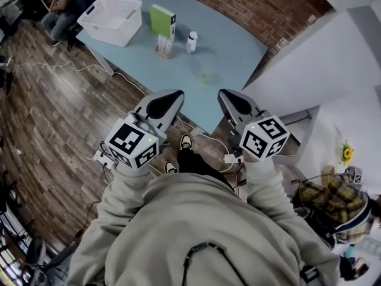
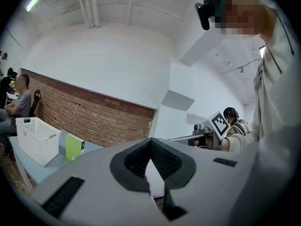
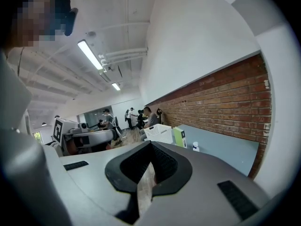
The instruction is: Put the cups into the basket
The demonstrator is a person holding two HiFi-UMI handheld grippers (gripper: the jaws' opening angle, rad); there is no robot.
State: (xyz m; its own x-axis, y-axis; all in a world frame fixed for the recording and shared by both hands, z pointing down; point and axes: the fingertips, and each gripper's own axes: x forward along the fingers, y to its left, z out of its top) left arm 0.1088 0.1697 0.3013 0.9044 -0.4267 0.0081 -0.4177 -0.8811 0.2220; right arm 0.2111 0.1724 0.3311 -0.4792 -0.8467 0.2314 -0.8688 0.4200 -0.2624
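Note:
A white basket (image 1: 110, 19) stands on the far left corner of the light blue table (image 1: 226, 52). A small stack that may be cups (image 1: 164, 45) sits near the table's middle, and a faint clear greenish cup (image 1: 205, 76) nearer the front edge. Both grippers are held level over the floor, short of the table's near corner. The left gripper (image 1: 177, 94) and the right gripper (image 1: 223, 94) are shut with nothing in them. The left gripper view shows the basket (image 2: 35, 138) beyond the left gripper's closed jaws. The right gripper view shows the basket (image 3: 160, 133) far off.
A green box (image 1: 162, 19) and a white bottle (image 1: 191, 41) stand on the table by the stack. A brick wall (image 1: 268, 5) runs behind it. Cables (image 1: 59, 65) lie on the wooden floor. One person sits beyond the basket (image 1: 59, 5); another stands at the right (image 1: 336, 201).

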